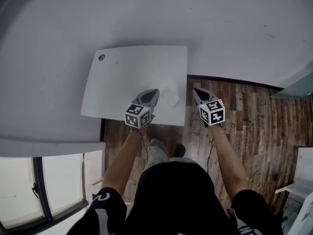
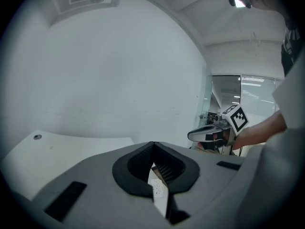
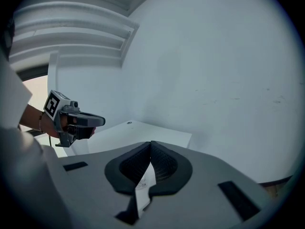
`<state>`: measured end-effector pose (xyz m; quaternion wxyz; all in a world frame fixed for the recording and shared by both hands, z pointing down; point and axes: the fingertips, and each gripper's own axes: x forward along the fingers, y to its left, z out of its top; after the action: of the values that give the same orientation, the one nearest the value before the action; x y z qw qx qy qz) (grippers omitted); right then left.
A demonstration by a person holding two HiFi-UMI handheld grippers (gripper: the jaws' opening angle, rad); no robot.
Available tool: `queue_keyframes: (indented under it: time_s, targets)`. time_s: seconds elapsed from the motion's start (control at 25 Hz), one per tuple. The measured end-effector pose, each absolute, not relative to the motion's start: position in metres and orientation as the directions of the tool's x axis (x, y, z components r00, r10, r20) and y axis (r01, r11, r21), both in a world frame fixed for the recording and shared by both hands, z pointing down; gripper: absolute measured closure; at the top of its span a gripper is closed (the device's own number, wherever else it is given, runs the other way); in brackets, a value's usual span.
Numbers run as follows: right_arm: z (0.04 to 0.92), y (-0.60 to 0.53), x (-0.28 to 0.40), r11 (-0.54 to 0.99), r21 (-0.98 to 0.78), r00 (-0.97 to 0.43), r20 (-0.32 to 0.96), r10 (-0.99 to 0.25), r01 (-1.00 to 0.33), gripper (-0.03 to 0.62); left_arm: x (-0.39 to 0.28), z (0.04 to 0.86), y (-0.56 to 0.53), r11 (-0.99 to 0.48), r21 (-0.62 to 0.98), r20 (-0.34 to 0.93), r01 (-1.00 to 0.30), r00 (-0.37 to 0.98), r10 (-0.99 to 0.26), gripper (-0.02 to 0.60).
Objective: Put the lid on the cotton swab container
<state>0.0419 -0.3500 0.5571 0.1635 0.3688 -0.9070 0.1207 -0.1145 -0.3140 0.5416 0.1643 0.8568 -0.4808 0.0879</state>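
Observation:
A small white object (image 1: 173,100), too small to tell whether it is the container or its lid, lies near the front right corner of the white table (image 1: 127,72). My left gripper (image 1: 155,92) hovers just left of it, over the table's front edge, with nothing in it. Right of it, my right gripper (image 1: 195,90) hangs past the table's side over the floor. In the left gripper view the jaws (image 2: 152,147) meet at the tips. The right gripper view shows the same for its jaws (image 3: 151,144). A white sliver shows through each slot behind the tips.
The table has a round grommet (image 1: 101,57) at its far left corner and stands against a white wall (image 1: 220,23). Wooden floor (image 1: 254,116) lies to the right and front. A window (image 1: 44,185) is at the lower left, and a glass panel (image 1: 298,88) at the right.

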Motion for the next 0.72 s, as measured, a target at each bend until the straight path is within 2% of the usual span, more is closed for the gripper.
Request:
queue_keyframes:
  time_s: [0.72]
  targets:
    - [0.589,-0.357,0.023,0.689,-0.109,-0.665,0.406,-0.628,-0.717,0.580,-0.130,0.578,-0.329,-0.519,0.239,0.348,-0.821,0.571,-0.743,0.557]
